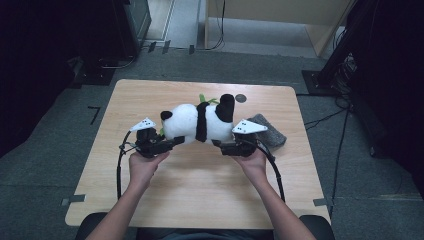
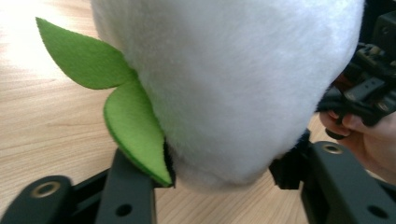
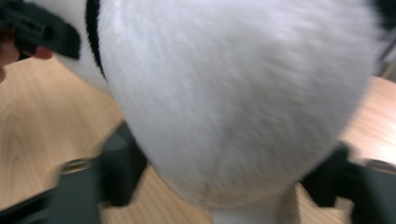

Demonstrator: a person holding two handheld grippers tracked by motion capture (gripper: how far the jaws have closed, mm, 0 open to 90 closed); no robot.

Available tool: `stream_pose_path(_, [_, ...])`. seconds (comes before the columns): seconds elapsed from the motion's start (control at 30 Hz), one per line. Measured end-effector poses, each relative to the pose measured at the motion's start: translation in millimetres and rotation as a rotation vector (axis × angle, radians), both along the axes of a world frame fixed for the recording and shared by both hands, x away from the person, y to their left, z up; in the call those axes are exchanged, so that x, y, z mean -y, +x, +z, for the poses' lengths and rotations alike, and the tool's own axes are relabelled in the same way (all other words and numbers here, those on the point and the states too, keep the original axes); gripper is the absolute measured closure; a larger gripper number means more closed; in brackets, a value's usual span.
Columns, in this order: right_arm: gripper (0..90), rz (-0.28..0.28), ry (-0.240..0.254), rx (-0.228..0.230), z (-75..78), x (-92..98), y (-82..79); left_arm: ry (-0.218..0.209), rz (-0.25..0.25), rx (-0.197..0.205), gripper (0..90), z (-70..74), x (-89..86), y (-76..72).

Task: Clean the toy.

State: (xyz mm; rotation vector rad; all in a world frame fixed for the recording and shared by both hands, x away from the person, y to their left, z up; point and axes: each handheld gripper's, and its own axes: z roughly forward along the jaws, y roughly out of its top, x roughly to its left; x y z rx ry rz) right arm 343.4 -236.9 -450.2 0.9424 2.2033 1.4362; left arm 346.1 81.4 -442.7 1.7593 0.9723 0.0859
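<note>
A black-and-white panda plush [image 1: 192,122] lies lengthwise across the middle of the wooden table [image 1: 200,195], with green felt leaves [image 1: 206,100] at its far side. My left gripper [image 1: 174,142] comes in at the head end. In the left gripper view its jaws press on the white fur [image 2: 233,84] from both sides, with a green leaf [image 2: 135,135] caught against one jaw. My right gripper [image 1: 219,144] is at the rear end. In the blurred right gripper view the white body [image 3: 233,93] bulges between both jaws and touches them.
A grey cloth [image 1: 270,131] lies on the table just right of the plush, behind my right gripper. A small dark round disc [image 1: 241,98] sits near the table's far edge. Dark equipment and cables stand on the floor around the table.
</note>
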Motion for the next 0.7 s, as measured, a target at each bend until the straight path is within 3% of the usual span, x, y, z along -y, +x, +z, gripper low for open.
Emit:
stream_pose_path(0.03, [46.8,0.003,0.004,-0.021,2.3,3.1,0.0,0.029,0.005,0.037,39.6,-1.4,2.4,-1.0])
stream_pose_path(0.07, [46.8,0.003,0.004,-0.021,2.3,3.1,0.0,0.029,0.005,0.037,34.9,-1.4,2.4,-1.0])
stream_pose_path(0.1, [49.8,-0.006,0.025,-0.056,5.5,8.0,1.5,0.039,0.010,0.058,31.3,-2.1,2.2,-1.2])
stream_pose_path(0.17, [50.9,-0.022,0.066,-0.094,8.3,14.5,3.8,0.043,0.013,0.111,28.0,-3.6,0.0,-2.1])
stream_pose_path(0.23, [51.7,-0.045,0.073,-0.100,11.1,19.4,4.3,0.084,0.031,0.163,26.0,-5.8,-2.7,-3.2])
stream_pose_path(0.3, [52.0,-0.073,0.058,-0.104,13.8,23.3,3.7,0.106,0.044,0.176,23.7,-8.6,-5.8,-3.4])
stream_pose_path(0.47, [51.6,-0.090,0.090,-0.156,18.4,31.0,3.2,0.102,0.016,0.173,19.4,-13.9,-8.3,-1.3])
stream_pose_path(0.5, [50.7,-0.068,0.098,-0.192,20.9,30.8,2.3,0.116,0.006,0.186,18.0,-15.1,-6.0,-1.4])
stream_pose_path(0.57, [49.9,-0.040,0.091,-0.201,22.4,27.1,0.1,0.130,-0.017,0.220,16.6,-15.6,0.9,-3.9])
stream_pose_path(0.7, [49.2,0.001,0.101,-0.241,21.7,19.4,-2.1,0.106,-0.047,0.224,17.0,-16.0,5.0,-4.8])
